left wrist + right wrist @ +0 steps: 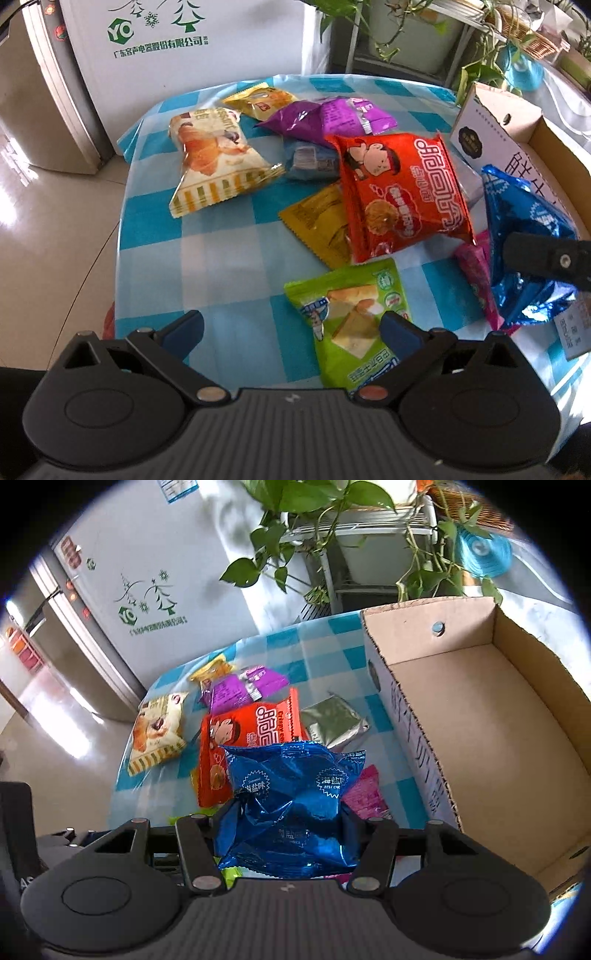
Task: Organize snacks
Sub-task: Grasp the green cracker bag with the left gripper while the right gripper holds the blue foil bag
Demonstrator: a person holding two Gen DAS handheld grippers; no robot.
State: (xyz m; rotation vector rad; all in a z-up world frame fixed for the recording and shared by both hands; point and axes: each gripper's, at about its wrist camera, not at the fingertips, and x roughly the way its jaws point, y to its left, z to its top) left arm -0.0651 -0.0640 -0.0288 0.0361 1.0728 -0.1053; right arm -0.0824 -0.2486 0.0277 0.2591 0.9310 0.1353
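A crinkled blue foil packet (291, 812) is clamped between the fingers of the right gripper (288, 827) and held above the table (221, 236), beside the open cardboard box (480, 716), whose floor is seen bare. White star-shaped badges are printed on the blue foil, with "海盐味" readable in them. The left gripper (291, 330) is held with its jaws wide apart and nothing between them, over a green packet (351, 325) whose lower part is hidden by one finger. On the red packet (402, 195) a cartoon child and large white characters are printed; "Crispy" can be read along its edge in the right wrist view. A cream bread packet (210, 162), a purple packet (328, 116), a yellow packet (258, 99) and a mustard sachet (321, 225) lie on the blue-checked cloth. A pink packet (476, 273) is mostly covered by the blue one. Behind the table stands a white fridge (177, 48) with a green "YC" logo and a line of Chinese characters too small to be read with confidence. Trailing plants (314, 520) hang behind.
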